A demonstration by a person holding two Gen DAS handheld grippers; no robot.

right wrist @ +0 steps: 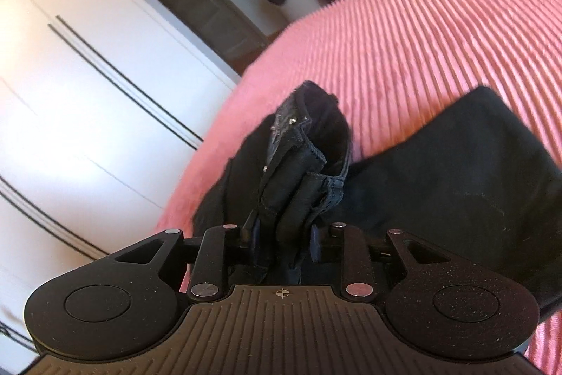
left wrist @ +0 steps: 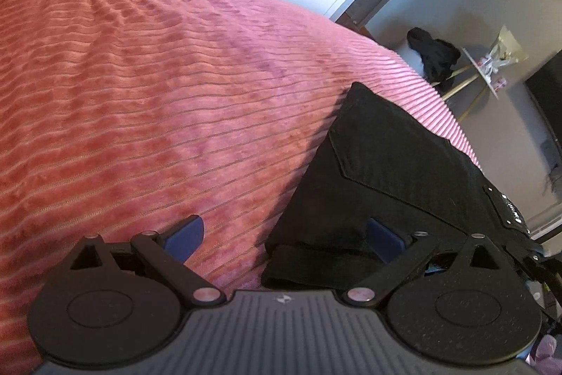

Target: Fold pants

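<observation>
The black pants (left wrist: 393,185) lie folded near the bed's (left wrist: 140,94) edge, the right gripper (right wrist: 282,241) pinching what looks like the waistband, the left gripper (left wrist: 284,234) spread wide, so next comes laying it flat.

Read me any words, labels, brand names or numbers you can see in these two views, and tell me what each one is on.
No readable text in either view.
Left gripper body: a small pale emblem, no letters.
Right gripper body: a small crosshair mark, no letters.
Black pants: a waistband patch with pale marks, too blurred to read.
</observation>
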